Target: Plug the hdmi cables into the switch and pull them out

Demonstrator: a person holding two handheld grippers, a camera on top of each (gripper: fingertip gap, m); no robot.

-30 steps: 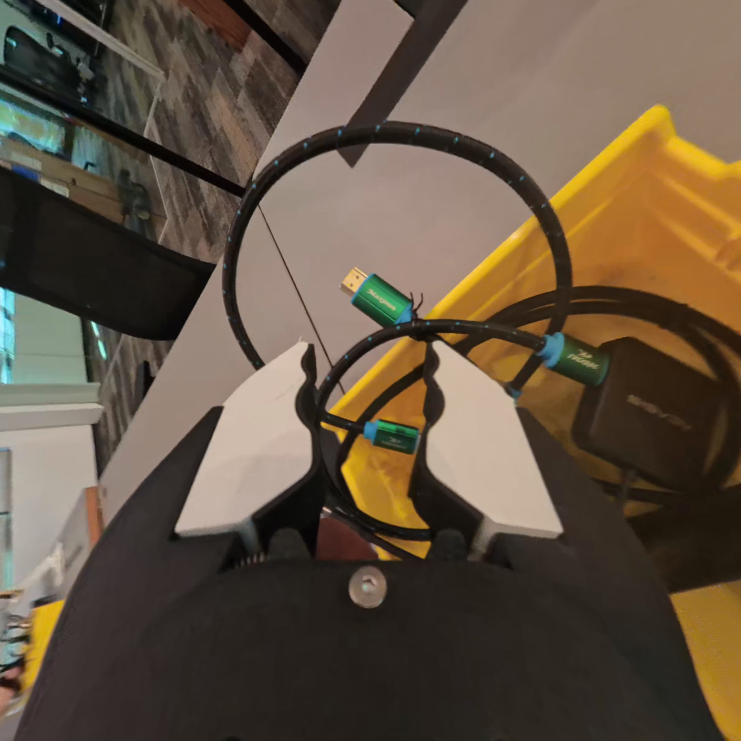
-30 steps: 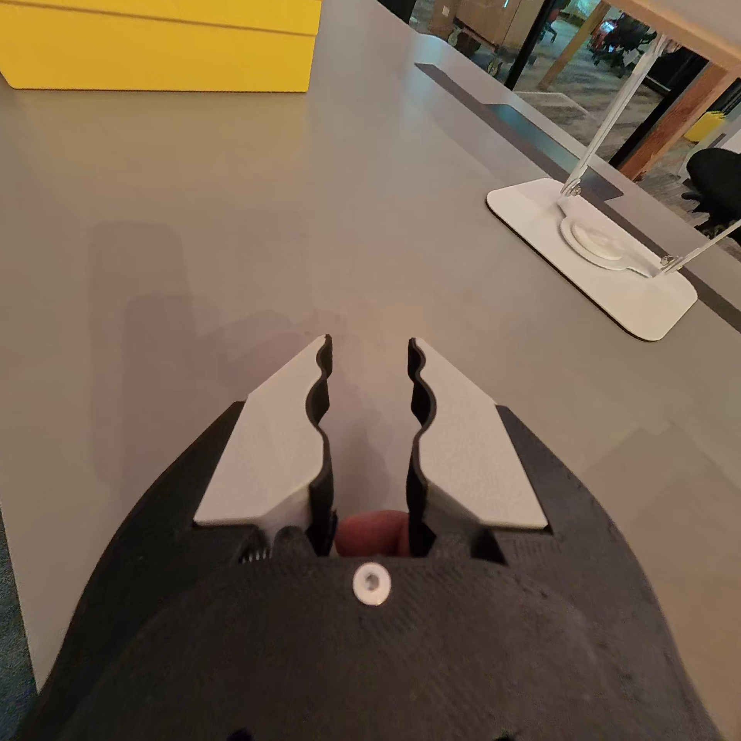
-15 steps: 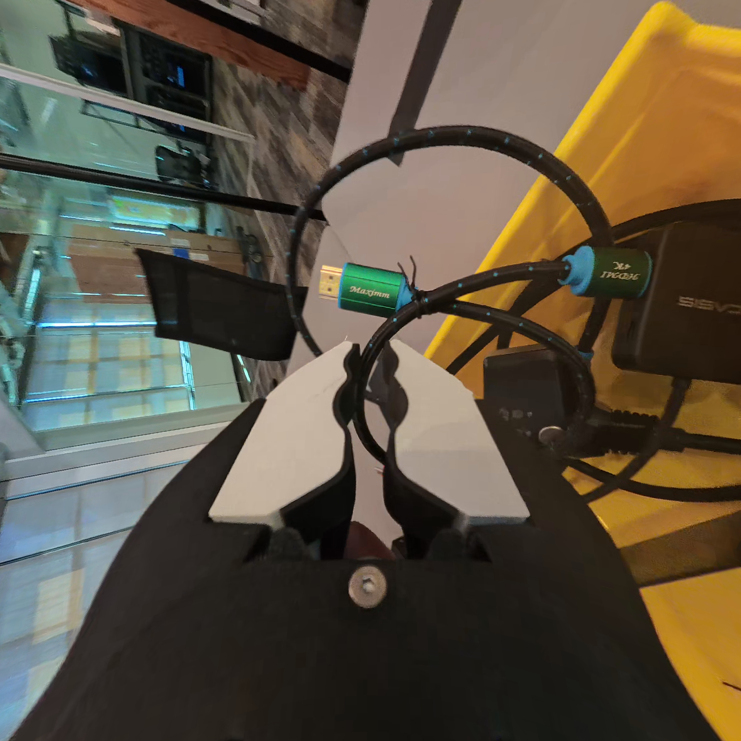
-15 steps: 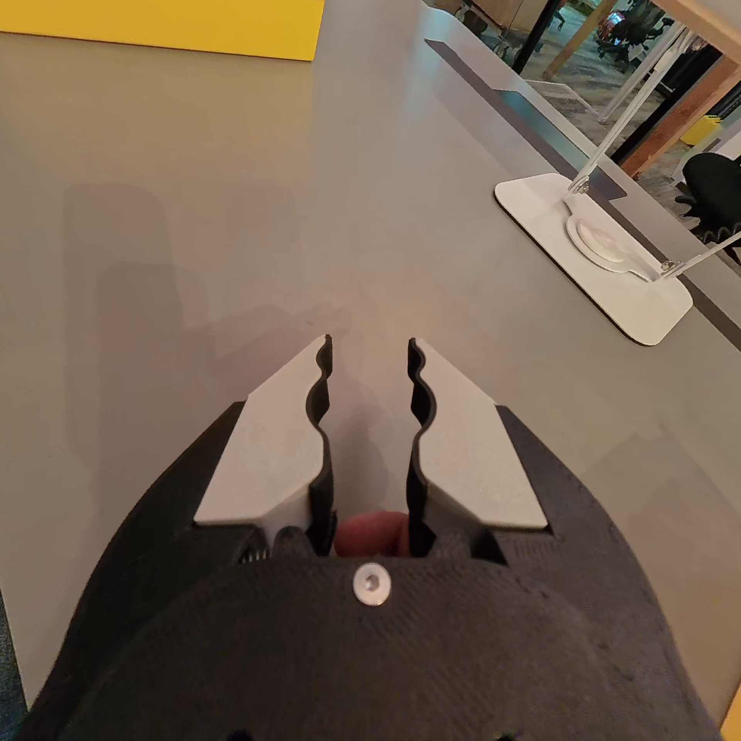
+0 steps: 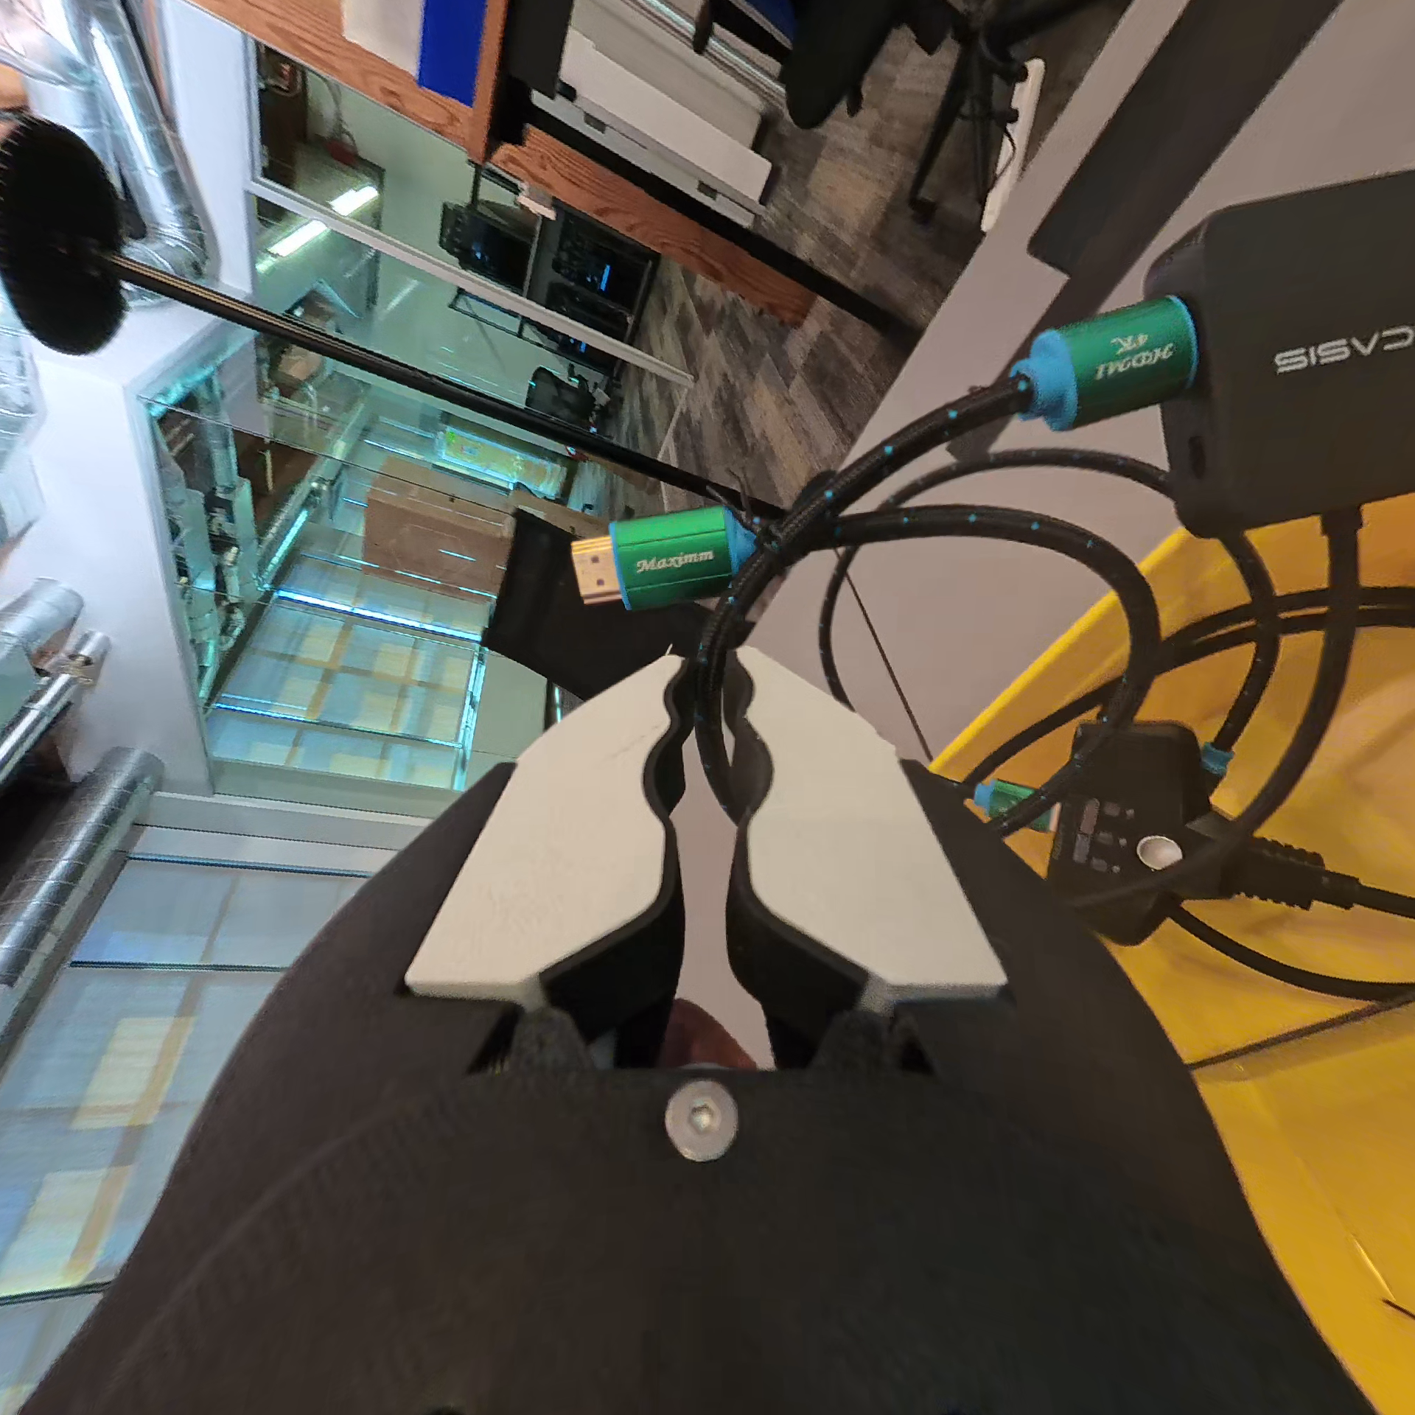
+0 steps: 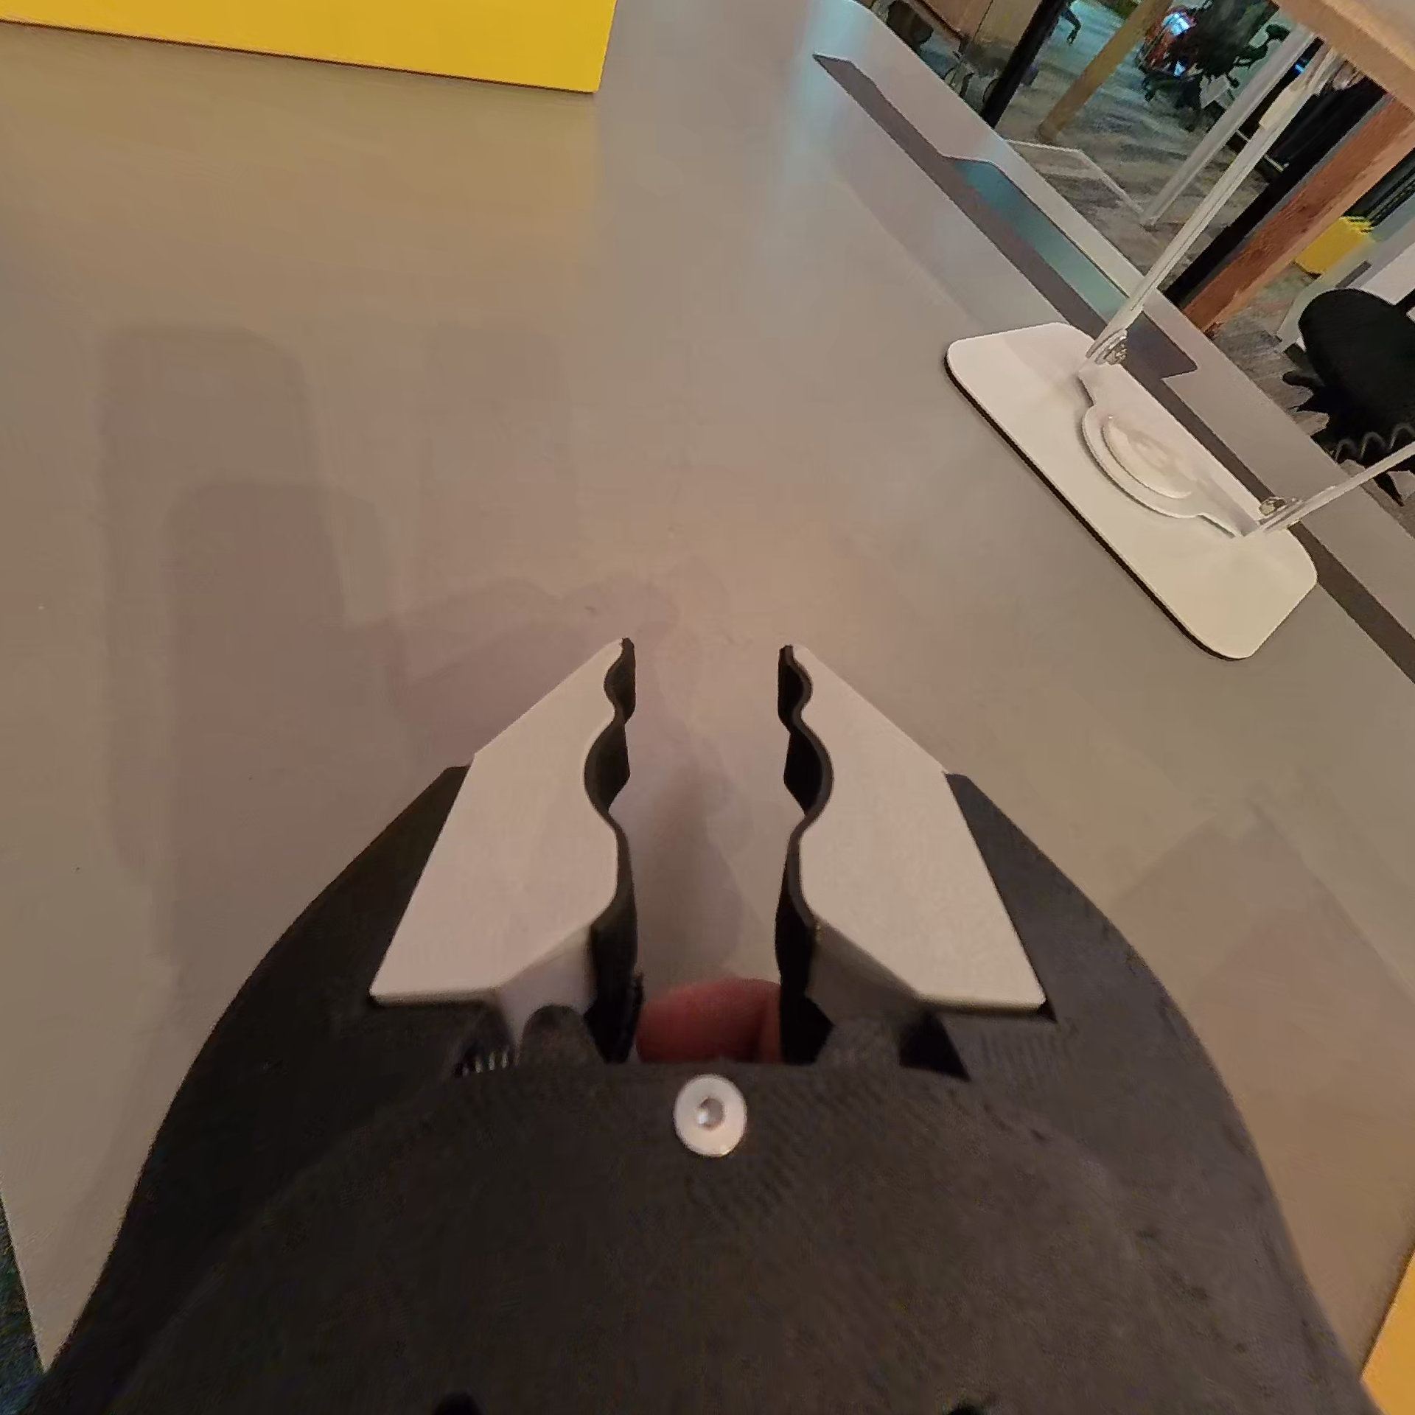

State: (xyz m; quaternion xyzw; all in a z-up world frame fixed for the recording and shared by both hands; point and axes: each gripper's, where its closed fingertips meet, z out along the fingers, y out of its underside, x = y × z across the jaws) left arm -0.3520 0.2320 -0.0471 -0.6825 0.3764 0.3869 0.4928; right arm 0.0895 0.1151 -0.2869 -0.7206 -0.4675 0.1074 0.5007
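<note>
While its two pale fingers [image 5: 582, 827] are pinched close together, the left gripper [image 5: 706, 674] clamps a black braided HDMI cable [image 5: 708, 735] flecked with blue, the cord running lengthwise down the narrow slot between the wavy inner edges. Just beyond the fingertips the cable bends up and to the left, ending in a free green plug [image 5: 666, 557] with a gold tip that hangs in the air, pointing left. A thin black tie seems to bind the cord there to a neighbouring run of cable. Farther out and to the right, a second green plug [image 5: 1110, 364] sits pushed into the side of the black switch box [image 5: 1302, 344], which is lifted above the yellow bin [image 5: 1018, 689] (its rim lies to the right of the fingers). Inside the bin, lower right, rests another small black device [image 5: 1125, 827] with thinner black leads, and a third green connector [image 5: 1011, 800] peeks out beside the right finger.

The right gripper [image 6: 704, 651] holds nothing: its fingers [image 6: 528, 834] stand apart with a clear gap, low over the bare grey table [image 6: 459, 383]. Well ahead and to the right stands a white stand base [image 6: 1133, 490]; far ahead on the left is a yellow edge [image 6: 306, 31] of a bin.
</note>
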